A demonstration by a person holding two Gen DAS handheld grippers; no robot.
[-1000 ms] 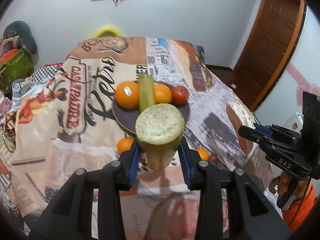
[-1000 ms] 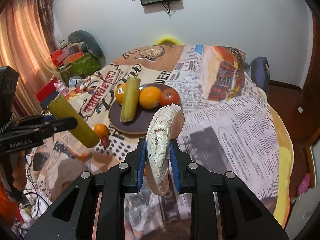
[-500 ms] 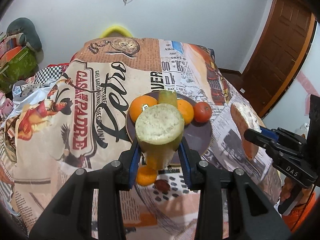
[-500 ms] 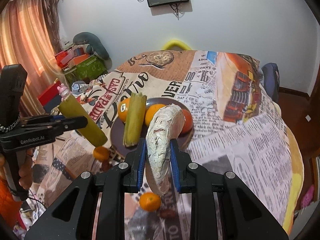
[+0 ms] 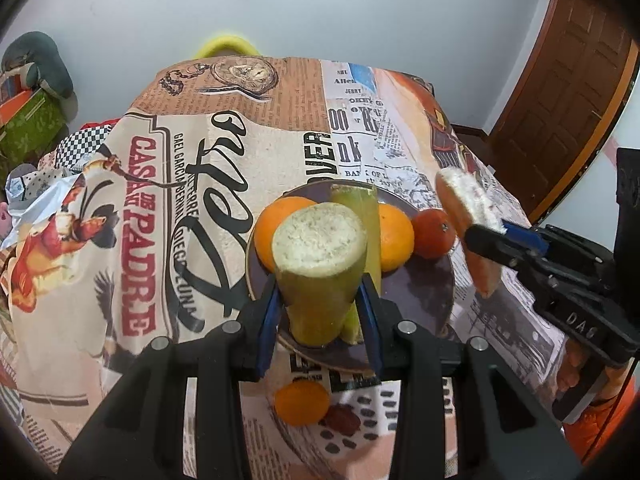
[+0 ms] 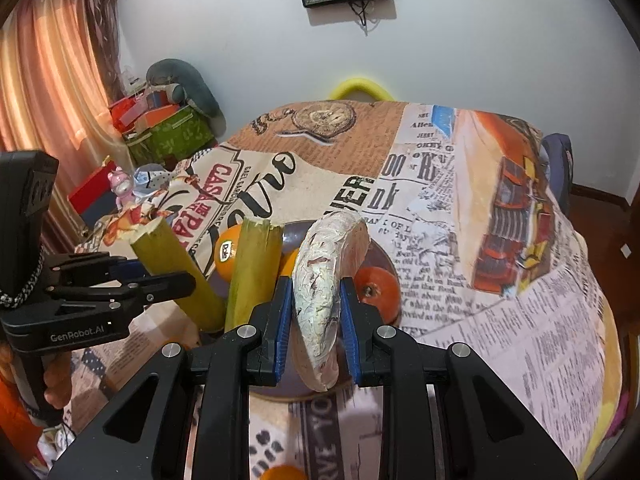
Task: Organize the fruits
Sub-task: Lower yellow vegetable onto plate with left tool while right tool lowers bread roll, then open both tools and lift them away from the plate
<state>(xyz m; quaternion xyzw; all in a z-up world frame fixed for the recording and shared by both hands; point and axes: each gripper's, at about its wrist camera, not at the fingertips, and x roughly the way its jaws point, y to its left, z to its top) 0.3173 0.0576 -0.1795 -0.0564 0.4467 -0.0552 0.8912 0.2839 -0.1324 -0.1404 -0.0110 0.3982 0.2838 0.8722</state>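
My left gripper [image 5: 318,308] is shut on a green sugarcane piece [image 5: 320,264], held over the near part of the dark plate [image 5: 424,304]. The plate holds two oranges [image 5: 396,236], a second sugarcane piece [image 5: 362,208] and a red tomato [image 5: 434,232]. My right gripper [image 6: 314,320] is shut on a fruit wedge with a pale pithy face [image 6: 324,276], held above the plate's right side [image 6: 380,252]. In the right wrist view the left gripper [image 6: 160,284] holds its cane [image 6: 180,272] at the left.
A small orange [image 5: 302,402] and a dark red fruit [image 5: 342,420] lie on the newspaper-print tablecloth [image 5: 192,208] in front of the plate. Boxes and a cushion [image 6: 172,120] stand beyond the table's left edge. A wooden door [image 5: 560,100] is at the right.
Both grippers have moved forward toward the plate with their loads; the plate now lies right under them, and the small orange has slid to the bottom of each view.
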